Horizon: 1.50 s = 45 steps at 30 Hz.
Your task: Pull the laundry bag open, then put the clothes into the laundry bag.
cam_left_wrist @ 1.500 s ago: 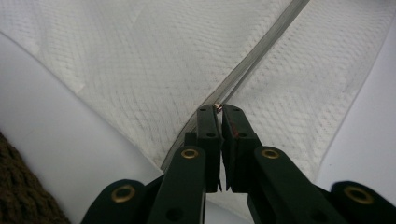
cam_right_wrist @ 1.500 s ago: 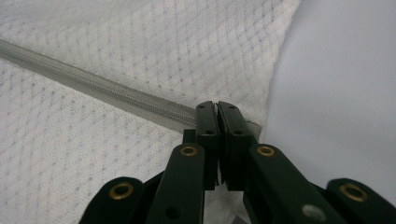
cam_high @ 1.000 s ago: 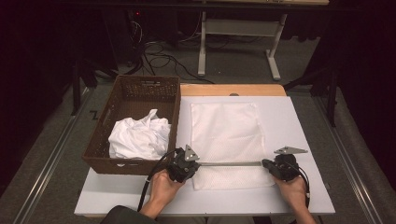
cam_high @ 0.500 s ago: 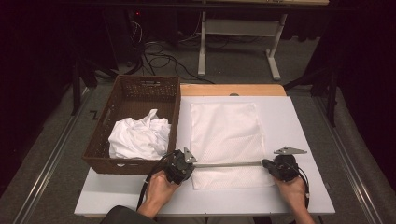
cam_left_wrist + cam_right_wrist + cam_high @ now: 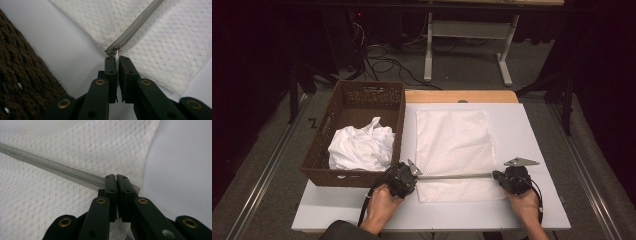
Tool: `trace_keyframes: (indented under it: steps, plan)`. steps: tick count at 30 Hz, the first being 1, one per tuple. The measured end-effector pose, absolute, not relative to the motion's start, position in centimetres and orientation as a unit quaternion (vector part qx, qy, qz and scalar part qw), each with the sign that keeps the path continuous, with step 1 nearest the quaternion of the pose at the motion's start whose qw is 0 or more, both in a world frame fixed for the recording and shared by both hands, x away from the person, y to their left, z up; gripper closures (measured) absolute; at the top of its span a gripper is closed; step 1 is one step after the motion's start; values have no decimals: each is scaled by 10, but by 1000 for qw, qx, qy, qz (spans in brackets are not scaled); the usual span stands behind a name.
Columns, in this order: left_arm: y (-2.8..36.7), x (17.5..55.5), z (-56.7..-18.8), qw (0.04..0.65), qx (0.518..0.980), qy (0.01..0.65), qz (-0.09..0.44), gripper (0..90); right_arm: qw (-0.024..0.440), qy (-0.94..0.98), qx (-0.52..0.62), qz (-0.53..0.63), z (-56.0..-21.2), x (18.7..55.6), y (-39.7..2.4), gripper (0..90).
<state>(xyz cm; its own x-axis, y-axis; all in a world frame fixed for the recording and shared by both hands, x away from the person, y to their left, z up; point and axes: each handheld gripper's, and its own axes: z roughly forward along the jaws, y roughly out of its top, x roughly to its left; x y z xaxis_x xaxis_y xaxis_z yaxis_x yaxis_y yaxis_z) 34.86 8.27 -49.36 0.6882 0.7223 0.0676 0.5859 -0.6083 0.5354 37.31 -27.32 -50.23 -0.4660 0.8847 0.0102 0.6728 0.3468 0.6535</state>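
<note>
- High view: my left claw (image 5: 412,176) sits at the near left corner of the white mesh bag (image 5: 454,150), which lies flat on the white bench (image 5: 537,140). My right claw (image 5: 498,175) sits at the bag's near right corner. The grey zipper (image 5: 454,176) runs straight between the two claws, across the bag near its front edge. To the left of the bag, partly off the bench edge, stands a brown wicker basket (image 5: 362,95) with a crumpled white cloth (image 5: 359,147) in it. My left hand (image 5: 382,205) is just in front of the basket's near wall; my right hand (image 5: 524,202) is well apart from it, on the far side of the bag.
- Left claw view: my left claw (image 5: 116,58) is nearly closed, with a thin slit between the jaws. The small metal zipper pull (image 5: 116,50) stands right at the tips, at the end of the zipper (image 5: 136,25). The jaws have just been easing apart a little; a pale sliver shows in the slit, but I cannot tell whether the pads press on the pull. The basket (image 5: 22,75) fills the left side.
- Right claw view: my right claw (image 5: 116,176) is pinched tight on the end of the zipper (image 5: 57,171), at the bag's (image 5: 75,145) edge, with bare bench (image 5: 182,170) beside it.
</note>
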Motion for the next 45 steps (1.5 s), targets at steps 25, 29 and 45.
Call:
trace_keyframes:
  steps: [25, 29, 45]
  plan:
    - [78, 338, -481, 363, 863, 329, 120, 485, 157, 806, 464, 333, -493, 364, -266, 612]
    - [73, 337, -483, 365, 865, 326, 109, 473, 163, 798, 457, 358, -488, 362, -258, 609]
    - [54, 330, -495, 337, 885, 307, 95, 448, 125, 816, 429, 366, -489, 362, -236, 531]
